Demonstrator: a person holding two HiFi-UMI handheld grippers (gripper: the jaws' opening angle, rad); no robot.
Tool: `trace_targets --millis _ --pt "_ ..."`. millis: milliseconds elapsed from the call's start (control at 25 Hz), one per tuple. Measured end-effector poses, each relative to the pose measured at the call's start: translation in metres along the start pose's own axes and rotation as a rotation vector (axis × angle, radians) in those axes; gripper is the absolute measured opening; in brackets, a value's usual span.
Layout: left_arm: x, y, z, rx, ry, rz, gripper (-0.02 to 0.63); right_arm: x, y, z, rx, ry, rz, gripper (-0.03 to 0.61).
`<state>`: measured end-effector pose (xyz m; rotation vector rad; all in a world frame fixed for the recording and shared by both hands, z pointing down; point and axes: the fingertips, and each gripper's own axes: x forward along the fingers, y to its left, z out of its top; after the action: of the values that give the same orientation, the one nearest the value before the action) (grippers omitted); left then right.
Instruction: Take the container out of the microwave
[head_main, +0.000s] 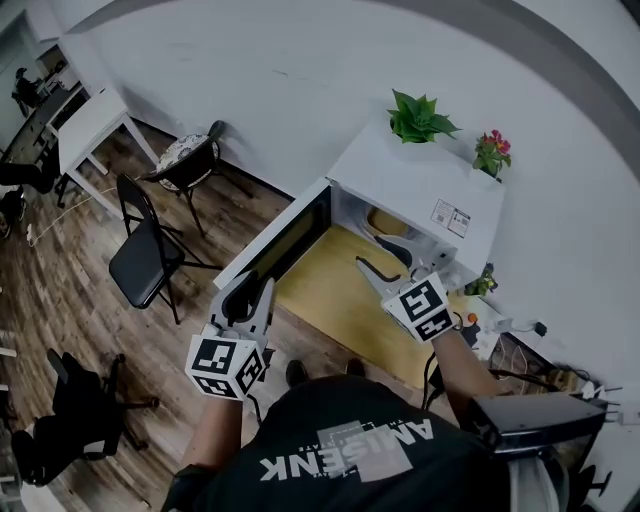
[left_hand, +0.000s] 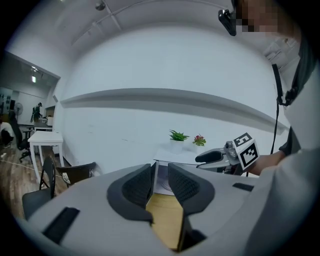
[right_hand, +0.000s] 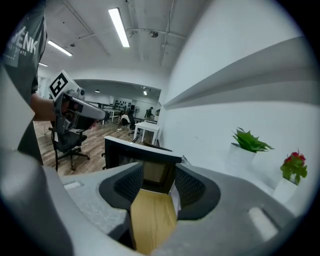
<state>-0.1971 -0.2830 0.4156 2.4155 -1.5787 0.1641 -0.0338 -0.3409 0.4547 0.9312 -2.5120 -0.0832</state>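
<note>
A white microwave (head_main: 410, 180) stands on a wooden table (head_main: 330, 295) with its door (head_main: 285, 240) swung open to the left. Inside the cavity a tan rounded shape (head_main: 385, 222) shows; I cannot tell whether it is the container. My left gripper (head_main: 255, 295) is open beside the door's lower edge, and in the left gripper view the door's edge (left_hand: 155, 176) shows through the left gripper's (left_hand: 160, 172) gap. My right gripper (head_main: 378, 262) is open before the cavity mouth with nothing between its fingers. In the right gripper view the right gripper (right_hand: 158, 182) faces the door's dark inner panel (right_hand: 120, 152).
A green plant (head_main: 420, 117) and a pot of pink flowers (head_main: 492, 150) stand on the microwave's top. Black chairs (head_main: 150, 260) and a white table (head_main: 95, 120) stand on the floor to the left. Cables and plugs (head_main: 520, 330) lie at the table's right end.
</note>
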Motion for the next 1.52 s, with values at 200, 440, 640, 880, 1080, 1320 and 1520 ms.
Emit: trace_targets --millis 200,440,640,880,1080,1320,1520 --pt "-0.018 0.001 -0.001 -0.008 -0.033 0.040 0.109 0.027 0.001 -0.034 -0.018 0.069 0.029 0.196" --pt "-0.037 0.000 -0.005 -0.031 -0.029 0.082 0.132 0.058 -0.007 -0.079 -0.070 0.157 0.028 0.198" --pt "-0.050 -0.001 -0.005 -0.033 -0.042 0.122 0.132 0.078 -0.019 -0.110 -0.102 0.219 0.003 0.198" --pt "-0.059 -0.003 -0.010 -0.020 -0.023 0.160 0.132 0.100 -0.049 -0.148 -0.088 0.319 -0.075 0.198" --pt "-0.060 -0.009 -0.008 0.000 -0.006 0.171 0.132 0.116 -0.071 -0.170 -0.093 0.367 -0.119 0.198" --pt "-0.057 -0.006 -0.009 -0.012 0.008 0.196 0.132 0.132 -0.097 -0.187 -0.125 0.410 -0.155 0.196" --pt "-0.053 -0.001 -0.010 -0.022 0.008 0.204 0.132 0.144 -0.107 -0.201 -0.156 0.452 -0.153 0.195"
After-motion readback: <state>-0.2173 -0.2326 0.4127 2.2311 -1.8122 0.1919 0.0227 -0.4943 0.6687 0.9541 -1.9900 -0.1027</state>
